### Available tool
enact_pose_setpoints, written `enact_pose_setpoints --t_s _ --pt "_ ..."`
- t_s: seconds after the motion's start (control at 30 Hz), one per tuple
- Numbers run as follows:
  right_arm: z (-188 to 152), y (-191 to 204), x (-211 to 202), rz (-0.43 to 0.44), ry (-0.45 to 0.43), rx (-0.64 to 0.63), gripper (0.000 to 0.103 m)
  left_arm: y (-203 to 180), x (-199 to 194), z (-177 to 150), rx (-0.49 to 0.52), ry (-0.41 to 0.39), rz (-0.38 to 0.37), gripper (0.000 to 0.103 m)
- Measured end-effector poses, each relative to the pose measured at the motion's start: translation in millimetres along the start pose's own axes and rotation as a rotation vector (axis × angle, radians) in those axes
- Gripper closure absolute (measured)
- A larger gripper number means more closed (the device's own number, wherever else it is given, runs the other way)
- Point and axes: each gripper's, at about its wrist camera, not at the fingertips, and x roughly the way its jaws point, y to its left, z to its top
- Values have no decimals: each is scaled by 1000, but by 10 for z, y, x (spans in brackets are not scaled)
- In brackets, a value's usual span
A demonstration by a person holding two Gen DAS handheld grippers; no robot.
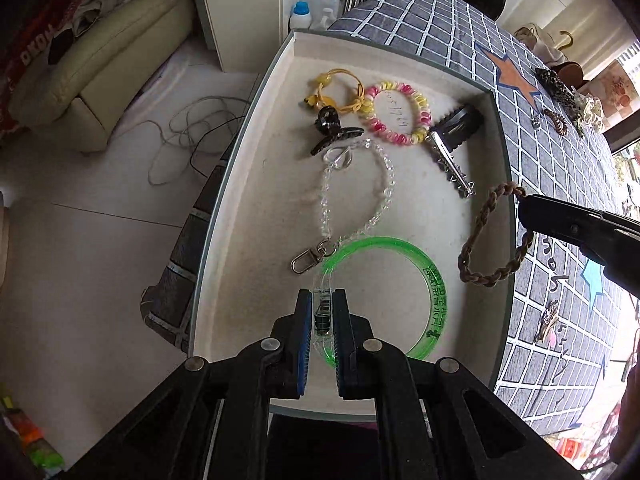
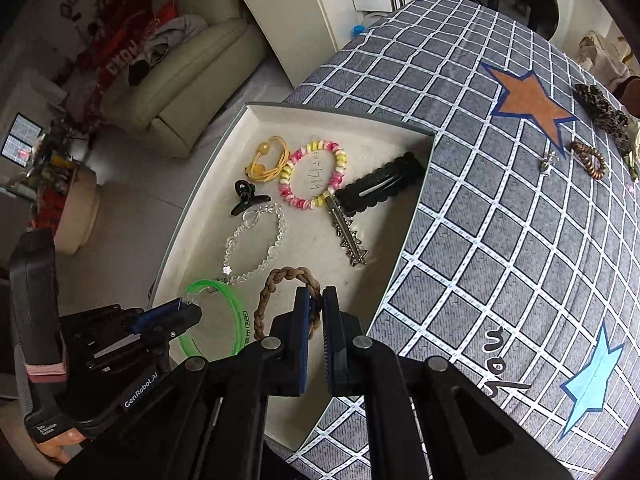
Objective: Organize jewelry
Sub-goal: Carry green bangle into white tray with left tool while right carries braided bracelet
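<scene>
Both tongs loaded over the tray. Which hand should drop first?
Probably left. Its tongs hold the green bangle fully over the tray floor. The right tongs hold the braided brown bracelet nearer the tray's edge by the checked cloth.

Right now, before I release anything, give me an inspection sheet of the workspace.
Surface: checked grey tablecloth with star patches.
Job's things: cream tray holding yellow hair tie, pink-yellow coil bracelet, black claw clip, clear bead chain, studded clip, black snap clip.
Clutter: leopard scrunchie, copper coil tie and small pieces loose on the cloth.
Grippers: left gripper shut on green bangle; right gripper shut on brown braided band; both over the tray.
Cables: grey cord coiled on the floor.
Surroundings: cream sofa, tiled floor.
</scene>
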Motion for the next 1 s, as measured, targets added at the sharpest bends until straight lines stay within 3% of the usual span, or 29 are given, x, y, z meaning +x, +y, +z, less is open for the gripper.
enact_pose_setpoints --t_s 0.2,0.37,0.73,1.0 --pt "23 41 310 -5 69 -21 96 28 190 -57 -13 37 10 86" --pt "99 47 506 -23 95 -24 96 46 253 -6 -16 17 41 86" --pt "392 -53 678 -46 80 8 96 63 277 158 -26 -12 69 86" --pt "428 -84 716 -59 77 4 96 3 299 167 2 -14 102 86"
